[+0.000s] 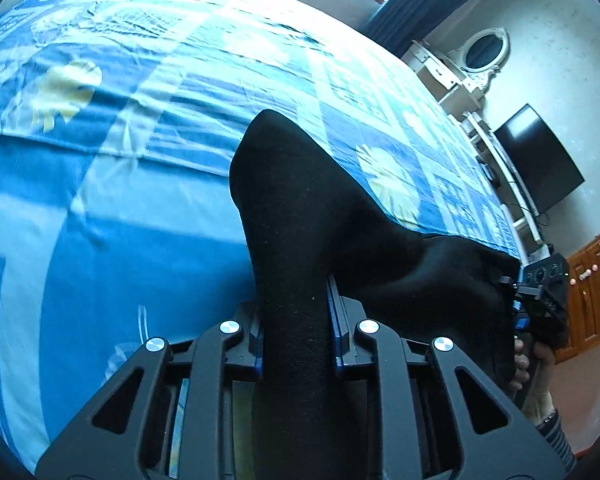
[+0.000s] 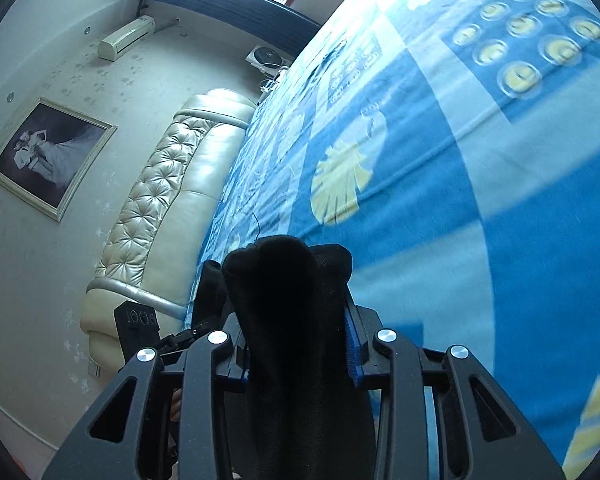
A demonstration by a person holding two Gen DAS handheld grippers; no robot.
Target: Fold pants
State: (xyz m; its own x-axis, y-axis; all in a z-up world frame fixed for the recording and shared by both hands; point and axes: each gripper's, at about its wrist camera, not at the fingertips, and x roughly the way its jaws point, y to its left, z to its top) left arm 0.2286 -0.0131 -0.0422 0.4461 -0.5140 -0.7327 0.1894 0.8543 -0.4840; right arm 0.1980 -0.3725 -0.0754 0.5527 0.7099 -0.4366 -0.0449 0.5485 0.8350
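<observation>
The black pants [image 1: 300, 208] are lifted above the blue patterned bed sheet [image 1: 100, 200]. My left gripper [image 1: 296, 320] is shut on a bunched edge of the pants, which rise from between its fingers and stretch right to my right gripper [image 1: 540, 292], seen at the right edge with a hand on it. In the right wrist view my right gripper [image 2: 296, 320] is shut on a thick bundle of the black pants [image 2: 288, 280], which hides the fingertips. My left gripper's body [image 2: 138, 324] shows at lower left.
The bed sheet [image 2: 460, 160] fills most of both views. A cream tufted headboard [image 2: 172, 184] lies left of it. A white dresser with an oval mirror [image 1: 480, 52], a dark TV [image 1: 540, 160] and a wooden door [image 1: 592, 292] stand along the far wall.
</observation>
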